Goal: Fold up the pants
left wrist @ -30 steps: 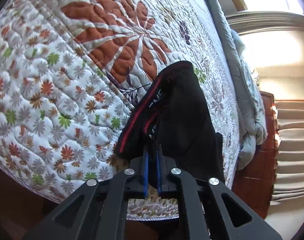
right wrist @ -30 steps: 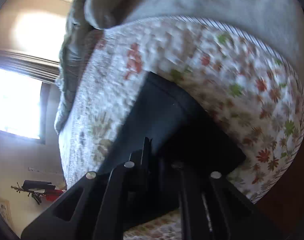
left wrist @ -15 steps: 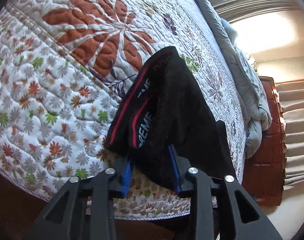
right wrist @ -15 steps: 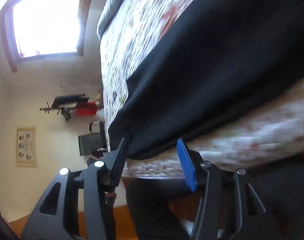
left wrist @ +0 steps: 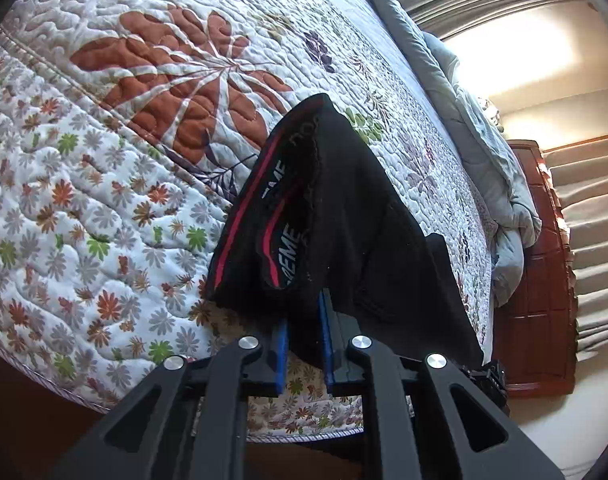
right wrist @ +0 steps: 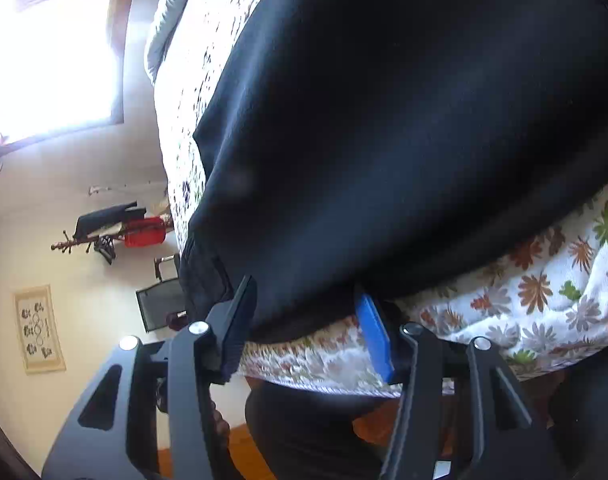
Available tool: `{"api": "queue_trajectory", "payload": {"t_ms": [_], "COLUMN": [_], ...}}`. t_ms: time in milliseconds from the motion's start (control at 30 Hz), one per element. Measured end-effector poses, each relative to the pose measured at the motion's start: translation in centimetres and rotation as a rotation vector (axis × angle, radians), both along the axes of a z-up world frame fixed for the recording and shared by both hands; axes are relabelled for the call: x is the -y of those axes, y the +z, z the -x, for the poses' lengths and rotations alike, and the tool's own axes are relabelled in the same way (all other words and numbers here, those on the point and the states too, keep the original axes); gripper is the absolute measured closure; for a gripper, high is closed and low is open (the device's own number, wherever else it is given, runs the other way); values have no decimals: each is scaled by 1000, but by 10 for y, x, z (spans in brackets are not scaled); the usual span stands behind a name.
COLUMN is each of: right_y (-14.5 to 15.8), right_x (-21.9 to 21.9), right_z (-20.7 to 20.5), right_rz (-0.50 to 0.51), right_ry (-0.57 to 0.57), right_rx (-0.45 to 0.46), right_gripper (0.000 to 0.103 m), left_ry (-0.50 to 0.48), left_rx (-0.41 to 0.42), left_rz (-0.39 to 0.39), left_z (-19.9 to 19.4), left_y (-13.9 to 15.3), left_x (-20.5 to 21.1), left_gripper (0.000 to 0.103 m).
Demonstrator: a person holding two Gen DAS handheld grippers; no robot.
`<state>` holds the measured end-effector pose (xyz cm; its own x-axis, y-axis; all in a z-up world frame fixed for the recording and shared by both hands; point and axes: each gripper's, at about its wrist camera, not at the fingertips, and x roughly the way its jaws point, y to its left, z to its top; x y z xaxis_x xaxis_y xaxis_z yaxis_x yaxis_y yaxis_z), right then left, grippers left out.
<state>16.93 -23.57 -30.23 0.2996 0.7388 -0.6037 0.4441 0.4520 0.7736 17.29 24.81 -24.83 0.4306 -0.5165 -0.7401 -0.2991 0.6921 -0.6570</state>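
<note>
I have the black pants (left wrist: 343, 216) lying on the floral quilt (left wrist: 104, 184) near the edge of the bed, their red-striped waistband (left wrist: 248, 216) with white lettering facing my left camera. My left gripper (left wrist: 304, 316) has its blue pads (left wrist: 282, 344) a narrow gap apart, with a fold of the waistband end hanging between them; I cannot tell whether they actually pinch it. My right gripper (right wrist: 304, 304) stands wide open, its fingers straddling the pants' (right wrist: 383, 120) dark edge where it overhangs the quilt's (right wrist: 543, 296) border, gripping nothing. A grey duvet (left wrist: 455, 92) lies bunched along the far side.
</note>
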Motion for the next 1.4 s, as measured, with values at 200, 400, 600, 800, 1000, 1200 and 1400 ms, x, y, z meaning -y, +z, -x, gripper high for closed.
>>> {"api": "queue_trajectory", "payload": {"t_ms": [200,400,600,800,1000,1200,1400], "right_y": [14,-1,8,24,-14,55,92], "right_x": [-13,-12,-12,-18,-13,87,301], "right_z": [18,11,9,26,20,50,117], "right_rz": [17,19,50,89,67,100,314], "right_ry": [2,-57,-93,-76,-56,-168,-595], "right_rx": [7,-3,53,87,15,189,249], "right_gripper": [68,61,100,100,96,68,47], "left_ry": [-12,-7,5,51,57,93,-38], "left_rx": [12,4,30,40,-45,17,224], "left_rz": [21,52,65,113,86,-159,-399], "left_z": [0,0,4,22,25,44,31], "left_y": [7,-5,1,8,-26,24,92], "left_x": [-1,-4,-5,-14,-11,-24,23], "left_gripper": [91,91,93,94,92,53,19]}}
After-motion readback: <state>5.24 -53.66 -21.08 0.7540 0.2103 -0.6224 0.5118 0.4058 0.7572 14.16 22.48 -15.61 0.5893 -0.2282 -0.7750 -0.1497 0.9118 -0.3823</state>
